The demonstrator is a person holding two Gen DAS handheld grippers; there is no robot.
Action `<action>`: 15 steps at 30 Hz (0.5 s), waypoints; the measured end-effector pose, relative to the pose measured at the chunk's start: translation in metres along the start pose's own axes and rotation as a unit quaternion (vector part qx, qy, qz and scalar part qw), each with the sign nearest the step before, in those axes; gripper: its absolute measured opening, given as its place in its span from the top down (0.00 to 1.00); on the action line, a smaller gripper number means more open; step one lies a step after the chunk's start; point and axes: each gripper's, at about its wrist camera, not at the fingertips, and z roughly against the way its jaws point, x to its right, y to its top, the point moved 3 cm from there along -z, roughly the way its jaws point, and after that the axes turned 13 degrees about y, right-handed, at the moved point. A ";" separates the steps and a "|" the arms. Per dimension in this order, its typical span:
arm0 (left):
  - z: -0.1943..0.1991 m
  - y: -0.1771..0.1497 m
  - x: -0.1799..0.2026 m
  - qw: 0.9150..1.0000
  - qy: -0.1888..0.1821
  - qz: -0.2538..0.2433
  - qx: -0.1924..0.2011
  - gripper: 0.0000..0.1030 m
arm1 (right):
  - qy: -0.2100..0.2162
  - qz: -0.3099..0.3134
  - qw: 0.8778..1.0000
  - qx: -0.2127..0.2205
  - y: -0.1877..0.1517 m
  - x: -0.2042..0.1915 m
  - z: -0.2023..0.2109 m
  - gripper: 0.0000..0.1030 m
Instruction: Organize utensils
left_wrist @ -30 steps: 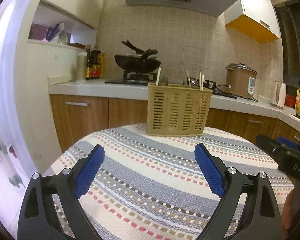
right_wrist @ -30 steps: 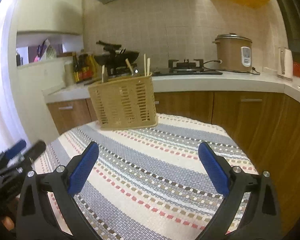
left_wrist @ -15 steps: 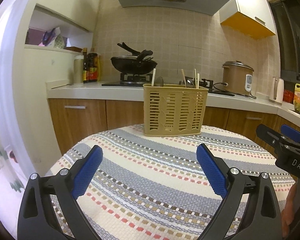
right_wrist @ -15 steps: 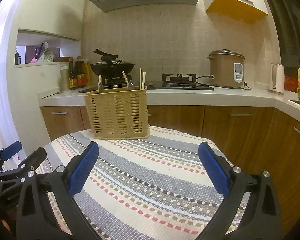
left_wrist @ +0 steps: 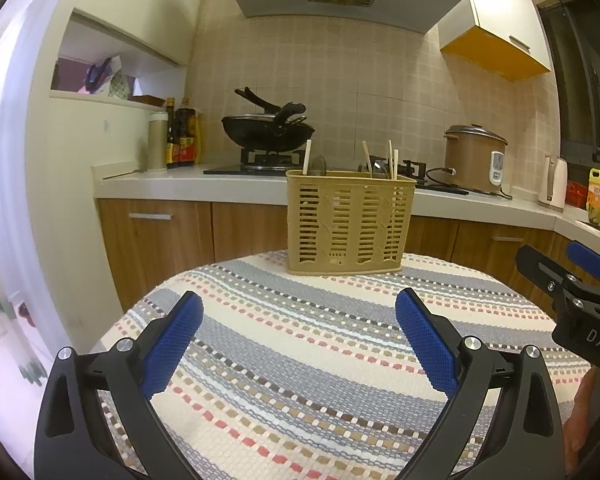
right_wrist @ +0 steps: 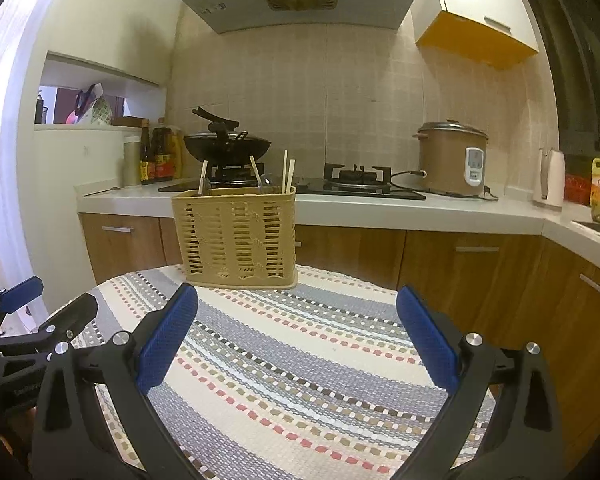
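Note:
A tan slotted utensil basket (left_wrist: pixel 350 222) stands upright at the far edge of a round table with a striped woven cloth (left_wrist: pixel 320 360). Several chopsticks (left_wrist: pixel 392 159) and spoon ends stick out of its top. It also shows in the right wrist view (right_wrist: pixel 236 236), with chopsticks (right_wrist: pixel 287 172) poking up. My left gripper (left_wrist: pixel 300 344) is open and empty, held over the cloth well short of the basket. My right gripper (right_wrist: pixel 298 340) is open and empty too, also short of the basket. Each gripper shows at the edge of the other's view.
Behind the table runs a kitchen counter (left_wrist: pixel 180 186) with a black wok (left_wrist: pixel 268 132) on the hob, sauce bottles (left_wrist: pixel 180 140), a rice cooker (left_wrist: pixel 474 158) and a kettle (left_wrist: pixel 554 182). Wooden cabinets (right_wrist: pixel 480 264) stand below. No loose utensils show on the cloth.
Both grippers have tilted up and levelled, so the basket sits lower and straighter in both views. Both stay open and empty. The basket has not moved.

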 end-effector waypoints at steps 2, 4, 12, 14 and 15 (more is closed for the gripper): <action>-0.001 0.000 -0.001 1.000 0.000 0.003 -0.001 0.08 | 0.000 -0.001 1.000 0.002 0.000 0.000 0.001 0.08; -0.001 0.000 -0.001 1.000 0.001 0.003 -0.002 0.08 | -0.002 -0.001 1.000 0.004 0.000 0.000 0.001 0.08; 0.000 0.000 -0.001 1.000 0.001 0.000 0.001 0.07 | -0.003 0.000 1.000 0.002 0.001 0.000 0.000 0.08; 0.000 -0.001 -0.001 1.000 0.001 0.000 0.000 0.07 | -0.004 0.001 1.000 0.002 0.001 0.000 0.000 0.08; 0.001 -0.001 -0.001 1.000 0.001 0.000 0.000 0.07 | -0.004 0.001 1.000 0.002 0.001 0.000 0.000 0.08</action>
